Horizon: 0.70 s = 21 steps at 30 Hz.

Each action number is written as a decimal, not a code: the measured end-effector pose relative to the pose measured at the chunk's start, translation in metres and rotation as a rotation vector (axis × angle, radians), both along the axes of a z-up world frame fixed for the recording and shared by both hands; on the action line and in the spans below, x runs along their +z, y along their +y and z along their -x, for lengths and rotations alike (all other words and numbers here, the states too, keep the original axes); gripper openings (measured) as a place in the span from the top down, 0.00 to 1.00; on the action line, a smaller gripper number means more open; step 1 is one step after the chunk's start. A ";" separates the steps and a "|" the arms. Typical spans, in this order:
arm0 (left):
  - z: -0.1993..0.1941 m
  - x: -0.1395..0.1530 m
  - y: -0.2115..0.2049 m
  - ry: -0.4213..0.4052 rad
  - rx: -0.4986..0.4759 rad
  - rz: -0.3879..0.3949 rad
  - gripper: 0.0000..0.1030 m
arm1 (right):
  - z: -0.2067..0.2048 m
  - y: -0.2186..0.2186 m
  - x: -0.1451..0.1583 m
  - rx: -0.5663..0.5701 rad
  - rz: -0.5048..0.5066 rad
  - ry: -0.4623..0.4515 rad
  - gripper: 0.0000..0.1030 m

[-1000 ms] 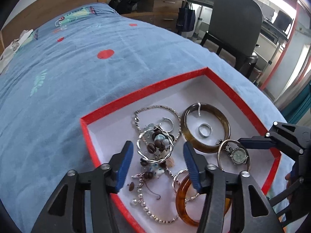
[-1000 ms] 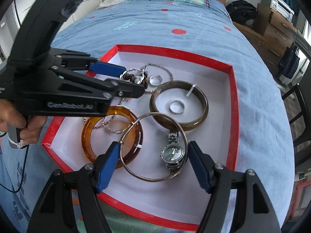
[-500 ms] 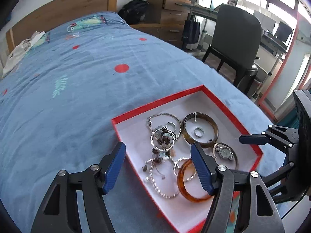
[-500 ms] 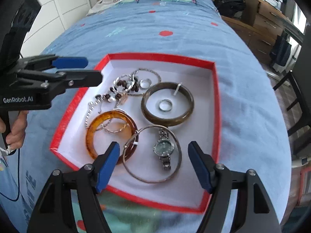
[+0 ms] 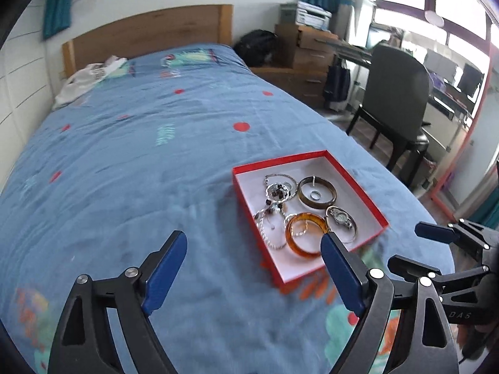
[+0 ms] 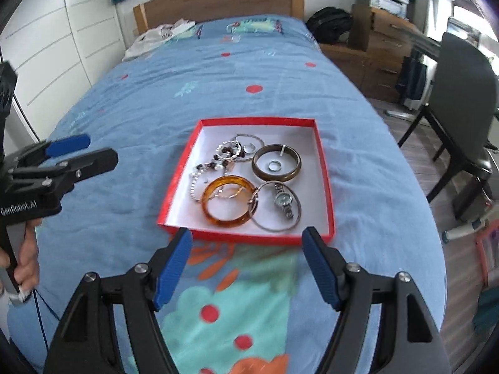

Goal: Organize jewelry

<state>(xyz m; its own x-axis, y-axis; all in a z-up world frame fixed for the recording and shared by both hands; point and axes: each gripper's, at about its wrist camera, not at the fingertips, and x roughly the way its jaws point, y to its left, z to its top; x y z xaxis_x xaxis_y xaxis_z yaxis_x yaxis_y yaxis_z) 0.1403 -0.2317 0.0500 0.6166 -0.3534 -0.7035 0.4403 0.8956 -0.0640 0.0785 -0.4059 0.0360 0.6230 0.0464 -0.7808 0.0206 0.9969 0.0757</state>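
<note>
All the jewelry sits together in the red box [image 6: 324, 168] at twelve o'clock, so nothing gets lost. The left gripper [image 5: 252, 268] is opening, holding nothing; the right gripper [image 6: 248, 261] is apart, empty too.

Bed [image 6: 149, 99] bare all round red box [image 6: 324, 168], approach free frm every side. Inside box: far-right corner & right strip empty; jewelry pile [image 6: 246, 180] crowds left/middle. Chair [image 6: 461, 99] well right.

The left hand-held gripper [image 5: 252, 268] tilts downward, empty, its jaws opening wide. The right hand-held gripper [image 6: 246, 265] also tilts downward, jaws apart and empty.
</note>
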 end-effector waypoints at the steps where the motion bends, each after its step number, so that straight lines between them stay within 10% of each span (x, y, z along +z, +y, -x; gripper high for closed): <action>1: 0.009 0.002 0.003 -0.007 0.011 0.003 0.15 | 0.009 0.004 0.004 -0.012 0.005 -0.007 0.30; 21: 0.120 0.022 0.062 -0.101 0.185 0.017 0.05 | 0.099 0.048 0.037 -0.122 0.027 -0.115 0.30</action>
